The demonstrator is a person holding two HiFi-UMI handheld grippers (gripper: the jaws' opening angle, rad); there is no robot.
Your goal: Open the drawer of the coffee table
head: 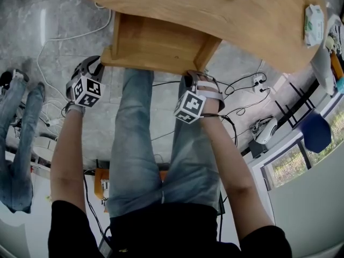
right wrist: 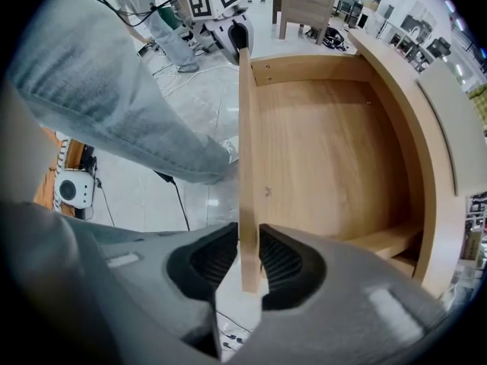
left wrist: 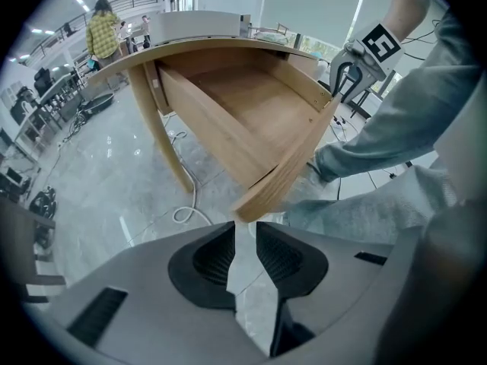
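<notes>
The wooden drawer (head: 156, 42) stands pulled out from under the round coffee table (head: 226, 15), its inside (right wrist: 319, 143) bare. My right gripper (head: 196, 75) points down at the right end of the drawer front (right wrist: 247, 128). There the thin panel stands between the jaws of the right gripper (right wrist: 249, 242), and both pads lie against it. My left gripper (head: 94, 63) hangs just left of the drawer's other corner. In the left gripper view, the left gripper (left wrist: 245, 230) shows a bare gap, with the drawer's corner (left wrist: 251, 207) just beyond its tips.
My legs in jeans (head: 145, 144) stand right behind the drawer, between my arms. White and black cables (head: 64, 36) and a power strip (head: 258, 81) lie on the grey floor. A pack of wipes (head: 314, 23) lies on the tabletop. Another person's legs (head: 16, 144) are at far left.
</notes>
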